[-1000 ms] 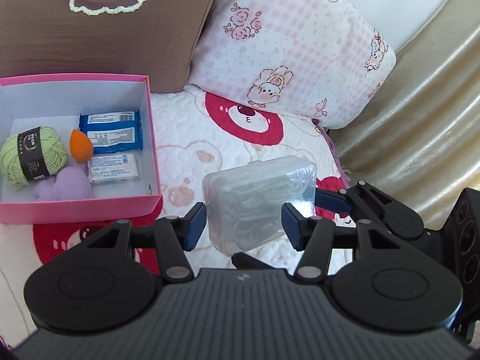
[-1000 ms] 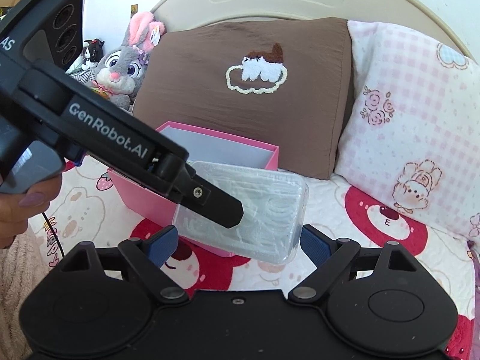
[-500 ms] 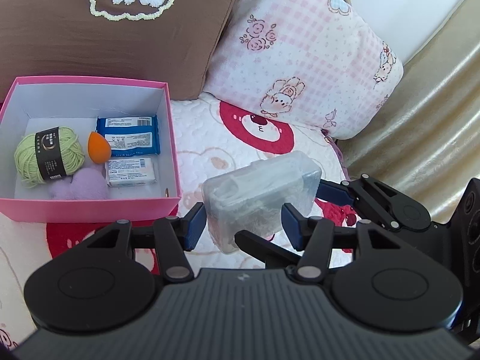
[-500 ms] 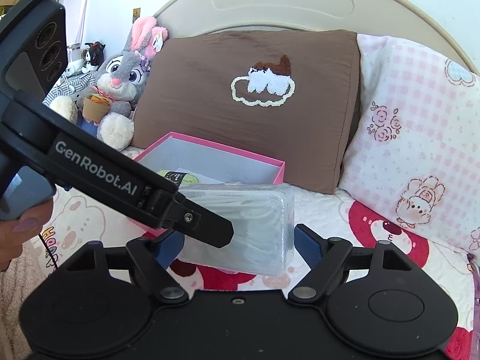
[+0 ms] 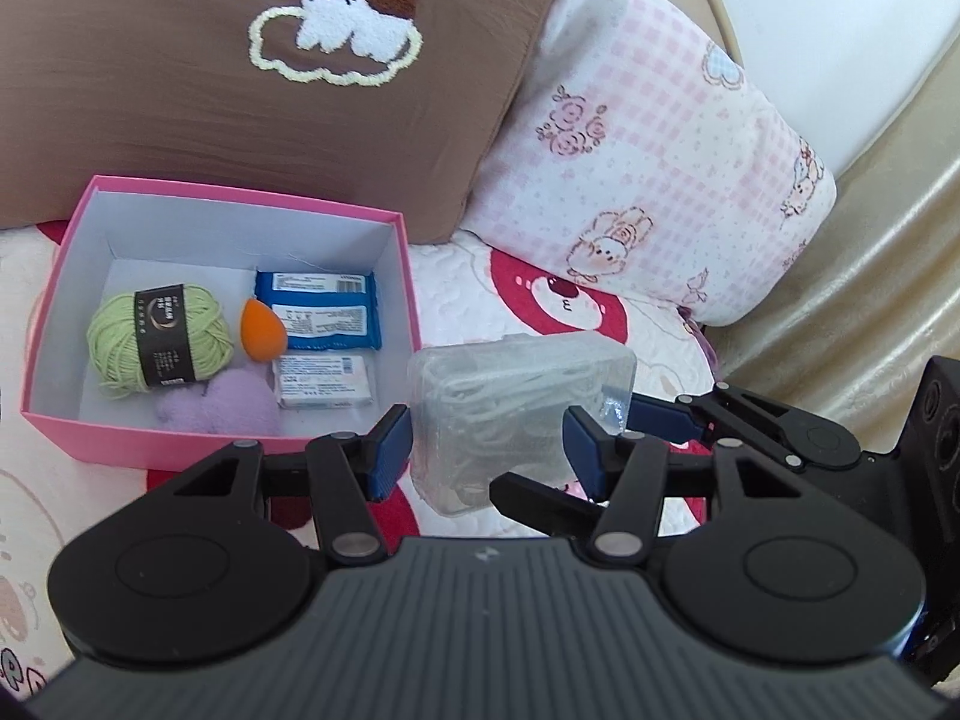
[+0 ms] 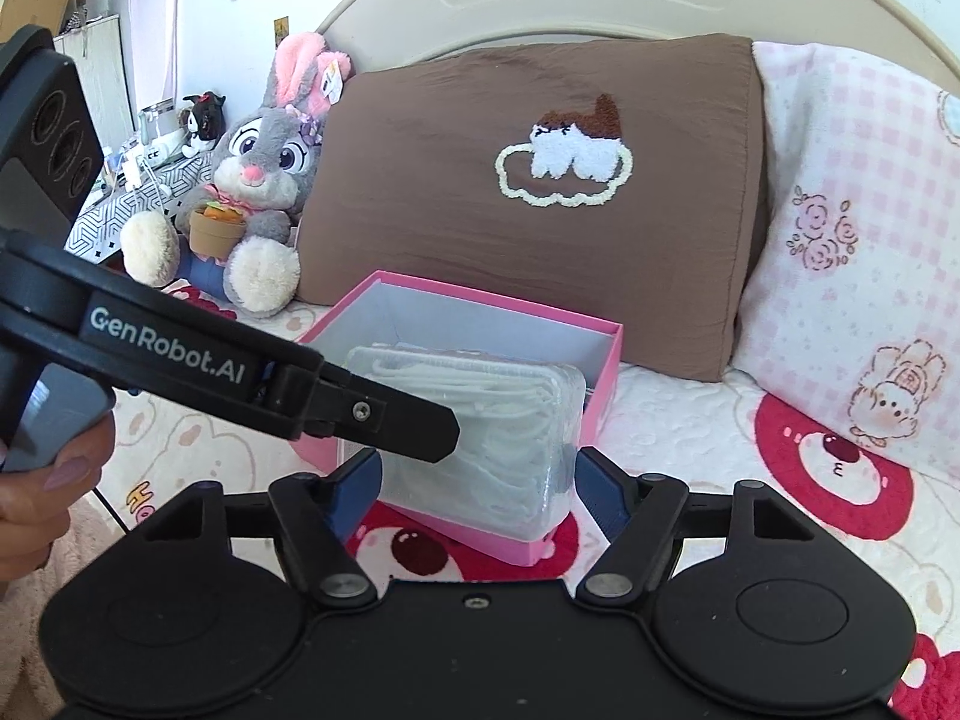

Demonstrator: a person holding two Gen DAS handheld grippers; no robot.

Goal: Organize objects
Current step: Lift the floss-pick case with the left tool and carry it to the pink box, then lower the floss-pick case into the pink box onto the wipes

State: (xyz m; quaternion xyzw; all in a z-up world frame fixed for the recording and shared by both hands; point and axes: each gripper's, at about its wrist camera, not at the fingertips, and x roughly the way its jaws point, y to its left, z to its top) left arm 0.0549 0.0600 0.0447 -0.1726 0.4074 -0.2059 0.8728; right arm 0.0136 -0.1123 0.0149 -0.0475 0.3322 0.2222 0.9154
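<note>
Hanging above the bed's white quilt printed with red bears (image 5: 456, 300), a clear, rounded plastic case packed with coiled white cords (image 5: 516, 396) sits between both claws, just beside the near right corner of an open pink cardboard box (image 5: 240, 204).

The left claw (image 5: 486, 450) grips the case, its blue pads against the two long sides. The right claw (image 6: 477, 480) has just been closing with the case between its jaws. Its pads stand right at the case's ends, but the left claw's black finger crosses in front of one pad, so I cannot tell whether they press.

From the right wrist the case covers the box's inside, so its contents are hidden there. I cannot tell whether the case is over the box or short of it.

The left wrist shows inside the box:
- a green ball of yarn with a black band (image 5: 159, 339)
- an orange teardrop sponge (image 5: 261, 336)
- a blue packet (image 5: 318, 312)
- a small white packet (image 5: 324, 381)
- a lilac fluffy lump (image 5: 228, 411), part hidden by the near wall

The packet print is too small to read.

A brown embroidered pillow (image 5: 240, 90) and a pink checked pillow (image 5: 648, 180) lean behind. A person's hand (image 6: 36, 504) is cut off at the edge.
</note>
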